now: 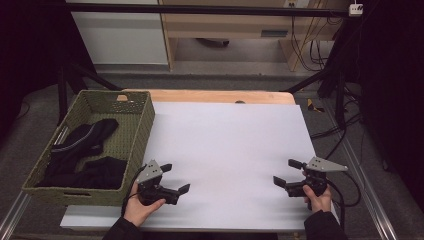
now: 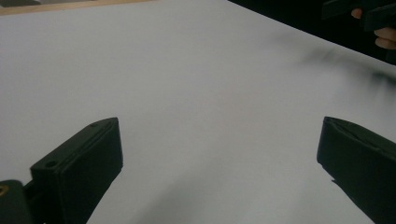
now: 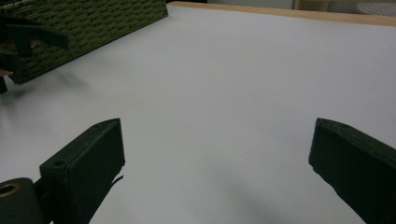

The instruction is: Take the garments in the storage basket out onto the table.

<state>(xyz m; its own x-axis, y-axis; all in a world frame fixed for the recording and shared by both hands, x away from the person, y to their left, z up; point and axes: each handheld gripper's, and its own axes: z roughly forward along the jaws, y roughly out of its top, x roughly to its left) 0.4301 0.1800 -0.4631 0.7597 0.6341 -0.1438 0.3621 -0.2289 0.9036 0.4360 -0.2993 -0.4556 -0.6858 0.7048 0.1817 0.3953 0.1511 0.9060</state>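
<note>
My left gripper (image 1: 175, 178) and right gripper (image 1: 287, 172) hover over the white sheet (image 1: 230, 150), jaws spread wide, nothing between them. Black clothes (image 1: 85, 150) lie in the woven basket (image 1: 137, 127), beside my left gripper.

A: Basket (image 1: 140, 125)?
B: Olive green, woven pattern. Garments (image 1: 82, 152) inside are black, one with a thin pale stripe.
A: Bench (image 1: 225, 145)?
B: Plain white sheet over it, light wood at the far edge.
A: Tongs?
B: Left tongs (image 1: 175, 177) and right tongs (image 1: 286, 172) are black, each with a grey plate.
</note>
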